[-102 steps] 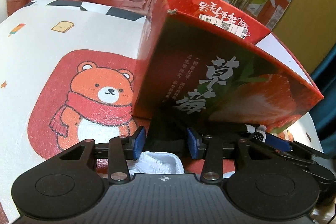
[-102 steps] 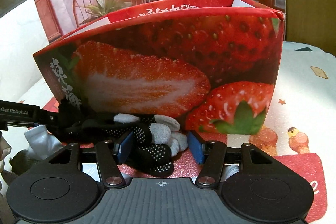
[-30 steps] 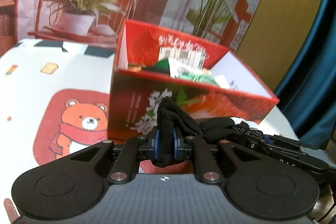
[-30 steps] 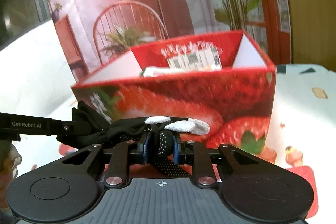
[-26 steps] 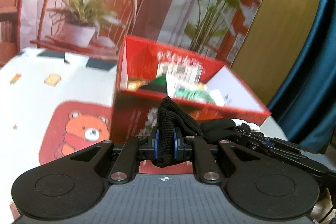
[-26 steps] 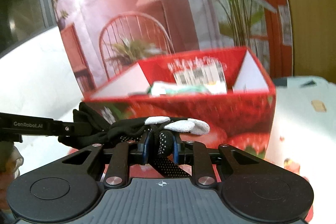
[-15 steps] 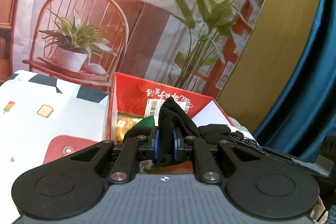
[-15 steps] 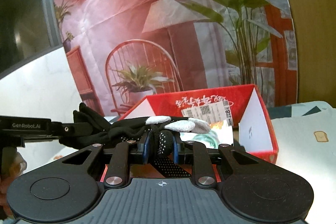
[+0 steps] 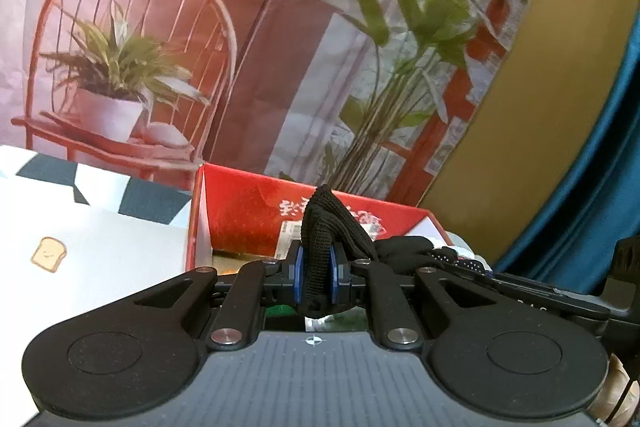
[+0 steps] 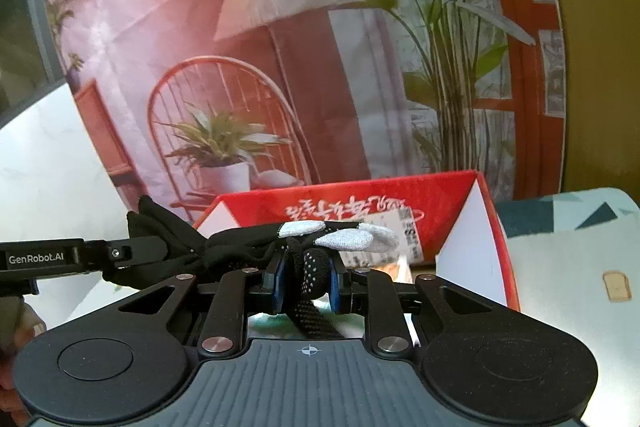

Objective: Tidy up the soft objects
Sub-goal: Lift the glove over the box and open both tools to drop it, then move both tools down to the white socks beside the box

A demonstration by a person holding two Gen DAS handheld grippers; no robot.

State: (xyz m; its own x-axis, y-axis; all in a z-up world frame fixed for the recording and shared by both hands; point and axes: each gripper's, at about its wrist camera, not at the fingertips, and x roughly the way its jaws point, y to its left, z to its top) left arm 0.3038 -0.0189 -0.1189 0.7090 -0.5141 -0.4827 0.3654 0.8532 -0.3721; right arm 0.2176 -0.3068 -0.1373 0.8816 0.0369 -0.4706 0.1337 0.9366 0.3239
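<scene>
My left gripper (image 9: 316,277) is shut on the knit cuff end of a black glove (image 9: 324,227). My right gripper (image 10: 306,277) is shut on the dotted finger end of the same black glove (image 10: 310,267), whose grey fingertips (image 10: 344,237) point right. The glove stretches between the two grippers, held in the air over the near edge of the open red strawberry box (image 9: 248,211), which also shows in the right wrist view (image 10: 452,195). Green and white items lie inside the box, mostly hidden behind the grippers.
The box stands on a white patterned cloth (image 9: 92,247), also in the right wrist view (image 10: 568,267). A printed backdrop with a chair and plants (image 9: 132,67) stands behind it. A blue curtain (image 9: 600,187) hangs at the right.
Both grippers closed on the black glove, lifted it from the table in front of the box and carried it up and forward to above the box's opening.
</scene>
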